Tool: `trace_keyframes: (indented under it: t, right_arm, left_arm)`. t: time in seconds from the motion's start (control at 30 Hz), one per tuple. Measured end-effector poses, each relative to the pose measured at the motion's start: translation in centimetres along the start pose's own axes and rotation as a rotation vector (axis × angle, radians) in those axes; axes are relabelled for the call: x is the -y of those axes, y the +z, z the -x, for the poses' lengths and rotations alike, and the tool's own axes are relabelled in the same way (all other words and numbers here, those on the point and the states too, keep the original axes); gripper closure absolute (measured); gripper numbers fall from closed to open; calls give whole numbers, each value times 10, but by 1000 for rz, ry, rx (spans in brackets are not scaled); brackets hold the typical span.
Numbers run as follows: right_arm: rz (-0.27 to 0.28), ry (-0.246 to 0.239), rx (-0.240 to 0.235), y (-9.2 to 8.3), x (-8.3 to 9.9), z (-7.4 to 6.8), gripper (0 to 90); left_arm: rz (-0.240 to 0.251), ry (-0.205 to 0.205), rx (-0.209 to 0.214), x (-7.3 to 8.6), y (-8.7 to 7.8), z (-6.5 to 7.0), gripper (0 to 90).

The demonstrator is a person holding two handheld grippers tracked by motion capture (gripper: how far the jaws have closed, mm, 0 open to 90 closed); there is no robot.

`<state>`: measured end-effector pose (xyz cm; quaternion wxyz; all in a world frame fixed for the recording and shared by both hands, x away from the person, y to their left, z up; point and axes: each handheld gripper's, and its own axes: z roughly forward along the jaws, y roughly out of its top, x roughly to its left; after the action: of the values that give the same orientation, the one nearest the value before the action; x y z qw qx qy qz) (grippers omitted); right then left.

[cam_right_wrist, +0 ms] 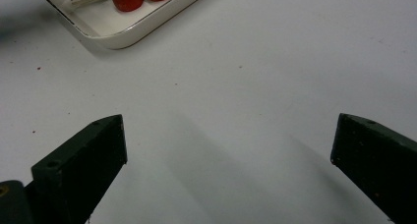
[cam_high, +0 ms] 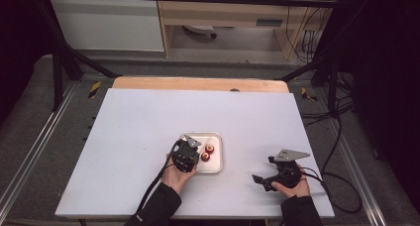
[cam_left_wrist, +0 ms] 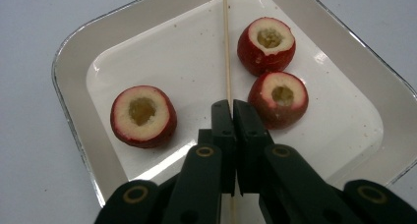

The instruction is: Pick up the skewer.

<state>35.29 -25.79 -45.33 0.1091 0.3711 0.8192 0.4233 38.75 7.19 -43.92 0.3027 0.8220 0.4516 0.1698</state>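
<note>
**Skewer pinched over the tray**

Skewer (cam_left_wrist: 226, 47), a thin wooden stick, is clamped between the pressed-together jaws of the left gripper (cam_left_wrist: 231, 108) and runs out over the white tray (cam_left_wrist: 74, 52). Three cored red fruits lie in the tray: one (cam_left_wrist: 143, 115) left of the jaws, two (cam_left_wrist: 278, 98) (cam_left_wrist: 266, 44) right of the stick and touching each other. Nearer the table's front edge, the right gripper (cam_right_wrist: 228, 140) hovers with jaws spread wide, holding nothing, well apart from the tray. No writing is readable.

A white table (cam_high: 148, 137) stands on grey carpet (cam_high: 29, 137), with a wooden cabinet (cam_high: 223, 13) behind it.
</note>
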Motion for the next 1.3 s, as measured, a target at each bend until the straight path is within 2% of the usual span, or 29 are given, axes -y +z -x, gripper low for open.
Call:
trace_keyframes:
  t: [0.13, 0.23, 0.3, 0.4, 0.47, 0.5, 0.53, 0.57, 0.63, 0.7, 0.77, 0.8, 0.83, 0.87, 0.97, 1.0, 1.03, 1.13, 1.17, 1.2, 1.3]
  right_arm:
    - [1, -1, 1, 0, 0, 0, 10]
    - [1, -13, 3, -1, -1, -1, 9]
    - [4, -25, 11, -1, -4, -3, 7]
    - [4, -41, 16, -2, -6, -5, 7]
    - [-1, -59, 36, -2, -9, -8, 7]
    - [-18, -80, 60, -1, -13, -12, 7]
    - [-18, -80, 60, -1, -13, -12, 7]
    - [-37, -121, 86, 0, -18, -17, 7]
    - [-48, -139, 83, 0, -20, -21, 7]
    - [-73, -205, 100, 2, -26, -30, 13]
    - [-79, -235, 104, 3, -30, -35, 19]
    - [-79, -235, 104, 3, -30, -35, 19]
    - [-79, -253, 106, 3, -32, -38, 20]
    - [-86, -299, 115, 3, -36, -43, 28]
    - [-100, -370, 130, 2, -42, -51, 40]
    - [-100, -370, 130, 2, -42, -51, 40]
    - [-106, -435, 140, 0, -46, -57, 56]
    - [-123, -508, 135, 0, -52, -65, 81]
    - [-123, -508, 135, 0, -52, -65, 81]
    - [-132, -553, 132, 1, -55, -69, 112]
    - [-144, -605, 127, 5, -58, -72, 153]
  left_arm:
    - [30, -8, 3, 3, -4, -4, 887]
    - [57, -6, 14, 3, -13, -9, 888]
    - [76, 6, 19, 3, -21, -13, 888]
    - [89, 24, 51, 4, -30, -20, 888]
    - [94, 50, 72, 4, -36, -25, 887]
    - [91, 65, 72, 3, -39, -26, 887]
    - [90, 79, 72, 3, -42, -27, 887]
    - [92, 95, 87, 3, -44, -28, 887]
    - [89, 129, 111, 2, -50, -28, 887]
    - [80, 168, 119, 0, -54, -27, 888]
    - [65, 213, 158, -4, -57, -23, 888]
    - [65, 213, 158, -4, -57, -23, 888]
    - [60, 232, 175, -5, -58, -21, 888]
    - [54, 251, 193, -7, -58, -19, 887]
    - [28, 321, 234, -12, -57, -7, 888]
    - [28, 321, 234, -12, -57, -7, 888]
    - [20, 336, 240, -13, -56, -3, 888]
    - [-6, 382, 271, -16, -54, 7, 888]
    - [-10, 396, 277, -17, -53, 11, 888]
    - [-17, 405, 286, -18, -52, 14, 888]
    - [-35, 434, 305, -21, -48, 24, 888]
